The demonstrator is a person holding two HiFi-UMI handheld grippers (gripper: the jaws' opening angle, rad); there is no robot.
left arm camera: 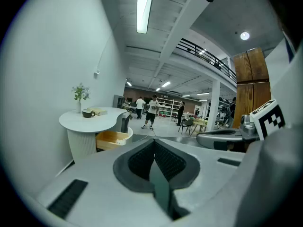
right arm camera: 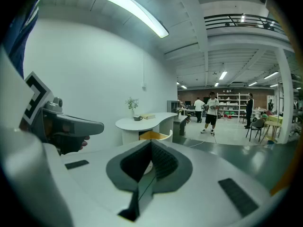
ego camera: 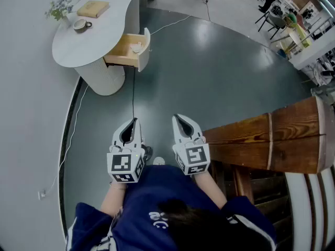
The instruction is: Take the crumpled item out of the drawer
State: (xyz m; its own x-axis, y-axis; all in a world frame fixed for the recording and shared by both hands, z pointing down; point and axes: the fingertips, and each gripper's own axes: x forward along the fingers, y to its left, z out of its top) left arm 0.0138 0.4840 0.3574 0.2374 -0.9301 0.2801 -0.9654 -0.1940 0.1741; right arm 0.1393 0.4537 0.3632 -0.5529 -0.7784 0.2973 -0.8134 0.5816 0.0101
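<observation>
The white curved table [ego camera: 94,41] stands far ahead at the upper left, its wooden drawer [ego camera: 125,50] pulled open. A small white crumpled item [ego camera: 136,48] lies in the drawer near its front panel. Both grippers are held close to the person's body, well short of the drawer and pointing toward it. My left gripper [ego camera: 135,120] is shut with nothing between its jaws, and its own view shows the pads pressed together [left arm camera: 154,144] with the drawer [left arm camera: 113,138] beyond. My right gripper [ego camera: 175,117] is also shut and empty [right arm camera: 151,144], and the drawer [right arm camera: 154,136] shows behind its tips.
On the tabletop are a cup [ego camera: 81,24], a book [ego camera: 93,8] and a small plant [ego camera: 60,7]. A dark cable [ego camera: 133,88] runs over the grey floor toward the drawer. A wooden bench [ego camera: 272,140] lies at the right. People [left arm camera: 151,110] stand far off.
</observation>
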